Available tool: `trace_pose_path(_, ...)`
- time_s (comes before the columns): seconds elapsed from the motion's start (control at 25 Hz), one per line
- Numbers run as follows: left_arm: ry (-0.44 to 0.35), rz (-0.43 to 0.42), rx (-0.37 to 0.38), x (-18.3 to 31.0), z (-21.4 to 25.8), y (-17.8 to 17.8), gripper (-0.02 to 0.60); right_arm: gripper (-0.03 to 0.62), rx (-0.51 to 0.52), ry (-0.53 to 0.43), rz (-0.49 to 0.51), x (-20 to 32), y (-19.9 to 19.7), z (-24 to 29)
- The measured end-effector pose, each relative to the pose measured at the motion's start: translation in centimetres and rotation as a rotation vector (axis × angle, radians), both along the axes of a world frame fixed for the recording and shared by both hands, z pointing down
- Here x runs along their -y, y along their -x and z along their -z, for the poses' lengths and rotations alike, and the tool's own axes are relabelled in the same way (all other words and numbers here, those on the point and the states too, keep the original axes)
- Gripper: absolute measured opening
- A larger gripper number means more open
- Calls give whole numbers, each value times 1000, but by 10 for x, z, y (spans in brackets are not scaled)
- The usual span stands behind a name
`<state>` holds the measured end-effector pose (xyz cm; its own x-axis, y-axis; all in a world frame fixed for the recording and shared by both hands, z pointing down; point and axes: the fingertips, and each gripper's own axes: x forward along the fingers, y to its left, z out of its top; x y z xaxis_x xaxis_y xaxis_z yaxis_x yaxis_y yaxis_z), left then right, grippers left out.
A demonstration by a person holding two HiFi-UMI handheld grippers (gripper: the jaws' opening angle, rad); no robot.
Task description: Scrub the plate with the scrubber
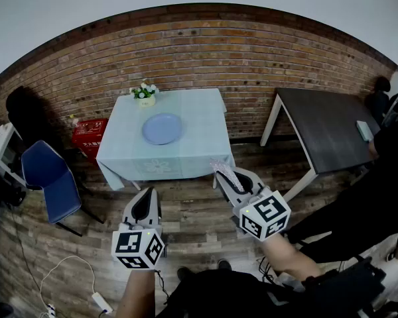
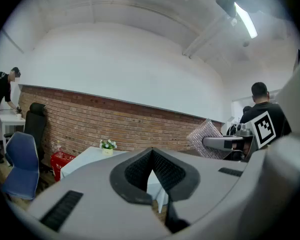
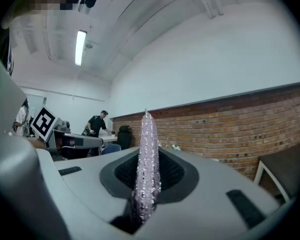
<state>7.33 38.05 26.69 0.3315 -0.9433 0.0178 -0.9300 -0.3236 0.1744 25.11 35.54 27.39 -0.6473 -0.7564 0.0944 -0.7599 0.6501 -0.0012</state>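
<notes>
Holding scrubber (image 3: 146,149) edge-on in right gripper (image 1: 229,179); left gripper (image 1: 144,201) closed empty, probably. Plate (image 1: 162,128) sits unbraced on table (image 1: 205,152), well apart; could skid under scrubbing.

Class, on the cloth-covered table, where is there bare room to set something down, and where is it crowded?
Bare cloth lies on the table right of the plate, up to the table's edge, and in the front strip between plate and near edge. The back left corner is crowded: the flower pot stands just behind the plate.
</notes>
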Motion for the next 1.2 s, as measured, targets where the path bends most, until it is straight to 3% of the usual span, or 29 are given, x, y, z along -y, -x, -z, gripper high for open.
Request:
trace_pose_path(0.56,4,-14,19,12,-3,16,9,61,49,8,-8,8,21,0)
trace_pose_path(1.2,-11,-62,19,21,-11,56,9,61,29,-12,-35,18,67,0)
